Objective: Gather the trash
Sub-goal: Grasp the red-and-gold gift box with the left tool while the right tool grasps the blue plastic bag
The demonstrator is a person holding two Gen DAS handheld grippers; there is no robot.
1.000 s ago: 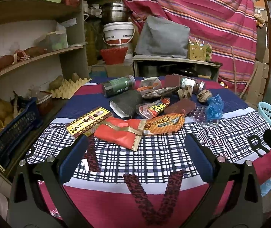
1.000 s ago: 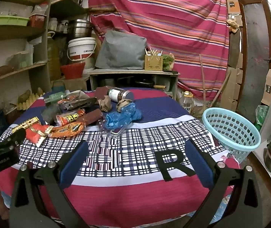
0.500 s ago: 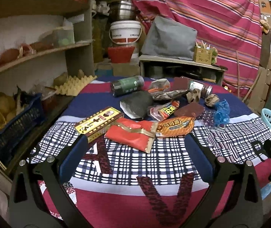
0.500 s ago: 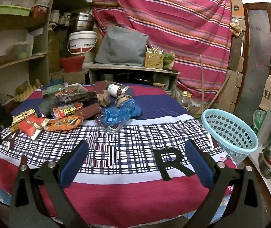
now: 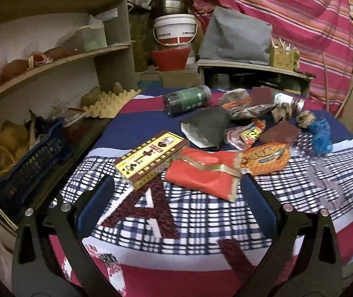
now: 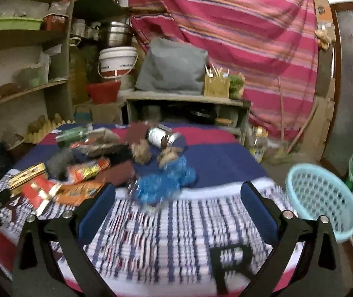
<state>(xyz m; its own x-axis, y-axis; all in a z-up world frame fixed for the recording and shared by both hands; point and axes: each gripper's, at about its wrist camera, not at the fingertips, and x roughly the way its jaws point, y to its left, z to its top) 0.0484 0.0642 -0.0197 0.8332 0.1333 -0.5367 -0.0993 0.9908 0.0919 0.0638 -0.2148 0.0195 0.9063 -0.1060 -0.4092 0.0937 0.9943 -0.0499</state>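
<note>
Curved wooden shelves (image 5: 52, 59) stand along the worktop's left edge. Beside that edge, the lowest shelf carries a blue crate (image 5: 28, 168) of potatoes and an egg tray (image 5: 112, 101) with two potatoes on it. Beyond the worktop's far edge a white bucket (image 5: 175, 28) sits on a red basin (image 5: 170, 58), with a steel pot (image 5: 169, 0) above. To their right a grey cushion (image 5: 236, 39) and a small box of sticks (image 6: 216, 85) rest on a low cabinet (image 6: 186, 109). A striped red cloth (image 6: 238, 29) hangs behind. The checked tablecloth (image 5: 201, 210) covers the worktop.
</note>
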